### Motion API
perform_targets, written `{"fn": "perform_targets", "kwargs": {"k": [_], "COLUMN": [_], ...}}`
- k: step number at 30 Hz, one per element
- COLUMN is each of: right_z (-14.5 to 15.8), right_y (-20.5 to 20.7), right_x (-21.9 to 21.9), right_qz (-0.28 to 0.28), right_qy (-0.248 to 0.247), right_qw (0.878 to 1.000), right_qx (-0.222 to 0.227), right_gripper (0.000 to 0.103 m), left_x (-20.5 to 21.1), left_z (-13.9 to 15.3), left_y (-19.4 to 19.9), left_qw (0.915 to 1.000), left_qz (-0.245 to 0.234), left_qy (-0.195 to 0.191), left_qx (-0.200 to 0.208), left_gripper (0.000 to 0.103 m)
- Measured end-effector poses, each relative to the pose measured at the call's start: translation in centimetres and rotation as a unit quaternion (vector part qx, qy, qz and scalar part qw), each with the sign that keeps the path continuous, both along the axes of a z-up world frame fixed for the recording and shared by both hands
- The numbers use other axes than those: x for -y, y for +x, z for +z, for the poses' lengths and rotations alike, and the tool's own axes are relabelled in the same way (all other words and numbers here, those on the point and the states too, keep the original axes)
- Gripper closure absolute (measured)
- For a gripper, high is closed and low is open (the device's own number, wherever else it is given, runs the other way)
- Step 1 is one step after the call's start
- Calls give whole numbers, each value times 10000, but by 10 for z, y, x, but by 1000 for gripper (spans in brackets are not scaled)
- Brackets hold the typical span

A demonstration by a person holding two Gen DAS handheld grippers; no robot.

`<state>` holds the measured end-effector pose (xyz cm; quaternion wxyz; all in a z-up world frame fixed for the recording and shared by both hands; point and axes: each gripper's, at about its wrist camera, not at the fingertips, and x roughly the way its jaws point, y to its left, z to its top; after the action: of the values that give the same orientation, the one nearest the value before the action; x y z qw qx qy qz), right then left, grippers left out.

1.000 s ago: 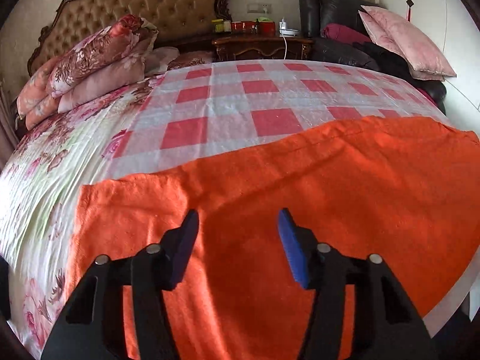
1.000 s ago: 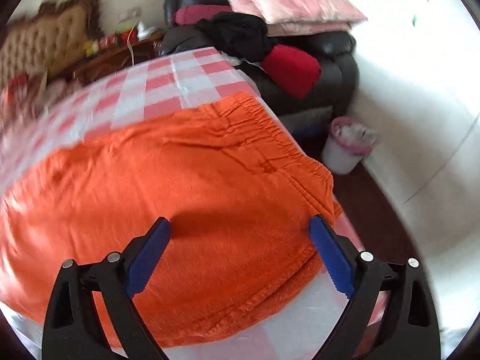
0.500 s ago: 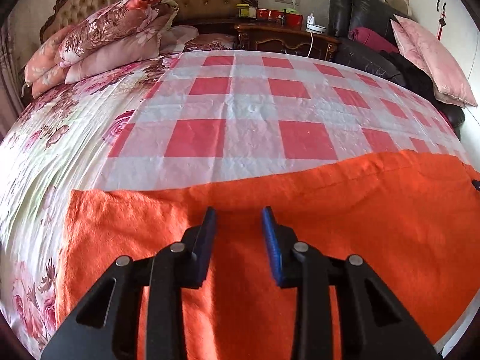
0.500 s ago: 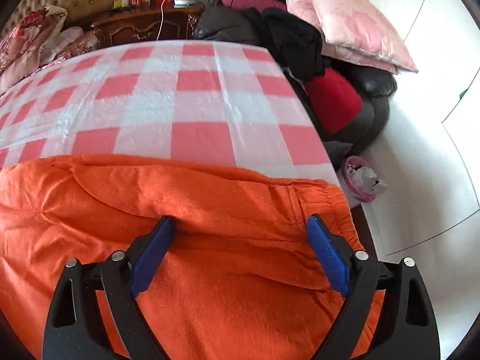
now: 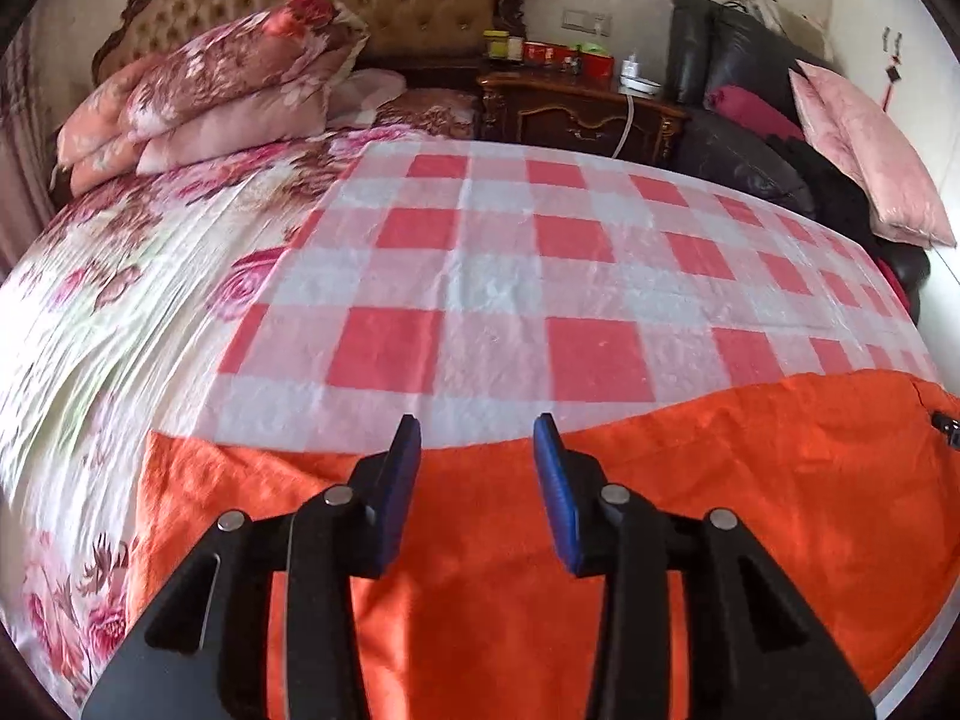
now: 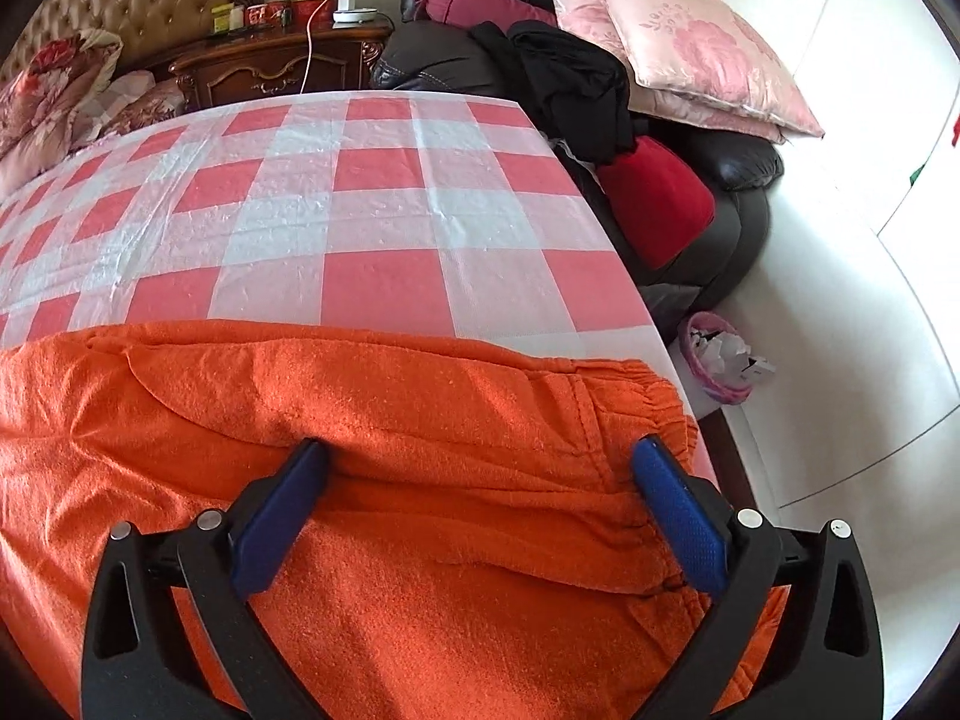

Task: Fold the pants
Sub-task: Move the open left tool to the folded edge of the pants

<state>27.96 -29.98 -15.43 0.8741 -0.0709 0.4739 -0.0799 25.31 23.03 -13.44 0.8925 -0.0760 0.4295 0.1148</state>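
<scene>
Orange pants [image 5: 720, 510] lie flat across the near part of the bed, legs running to the left. Their elastic waistband [image 6: 648, 396] sits by the bed's right edge. In the left wrist view my left gripper [image 5: 477, 438] hovers over the far edge of the pants. Its jaws are partly apart and opening, with nothing between the blue pads. In the right wrist view my right gripper [image 6: 480, 444] stands low over the waist end of the pants [image 6: 420, 396]. Its jaws are wide and still opening, straddling a ridge of cloth without pressing on it.
A red-and-white checked sheet [image 5: 492, 276] covers the bed, with floral bedding [image 5: 108, 312] on the left and stacked pillows [image 5: 228, 78] at the headboard. A wooden nightstand [image 5: 576, 114] stands behind. A black sofa [image 6: 738, 180] with cushions and a pink wastebasket [image 6: 717, 363] are beside the bed's right edge.
The left gripper moved toward the pants' far edge; its jaws narrowed, then widened a little. The right gripper swung round to face the waistband squarely, and its jaws spread a bit wider.
</scene>
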Motion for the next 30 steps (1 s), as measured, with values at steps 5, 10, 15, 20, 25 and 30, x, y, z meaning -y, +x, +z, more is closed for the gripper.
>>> {"fn": "perform_targets", "kwargs": {"k": [5, 10, 15, 20, 25, 30], "right_z": [-3, 10, 47, 25, 3, 1], "right_y": [0, -6, -58, -80, -90, -91], "right_x": [8, -3, -32, -35, -48, -49], "right_qz": [-89, -188, 50, -287, -312, -437], "right_qy": [215, -104, 1, 348, 16, 132], "right_qw": [9996, 9996, 9986, 9990, 9993, 9988], "right_qx": [156, 161, 524, 32, -196, -169], "right_gripper": [5, 5, 5, 5, 5, 5], "left_x": [-60, -122, -125, -157, -164, -179], "left_z": [-20, -13, -8, -31, -29, -21], "left_y": [-37, -80, -107, -109, -88, -86], "left_qw": [9988, 9935, 9974, 9911, 9953, 9937], "left_qz": [405, 1133, 723, 911, 380, 654], "left_qy": [66, 58, -70, -968, -882, -892], "left_qx": [-269, -98, -8, 79, 130, 149], "left_gripper": [57, 53, 50, 50, 67, 63]}}
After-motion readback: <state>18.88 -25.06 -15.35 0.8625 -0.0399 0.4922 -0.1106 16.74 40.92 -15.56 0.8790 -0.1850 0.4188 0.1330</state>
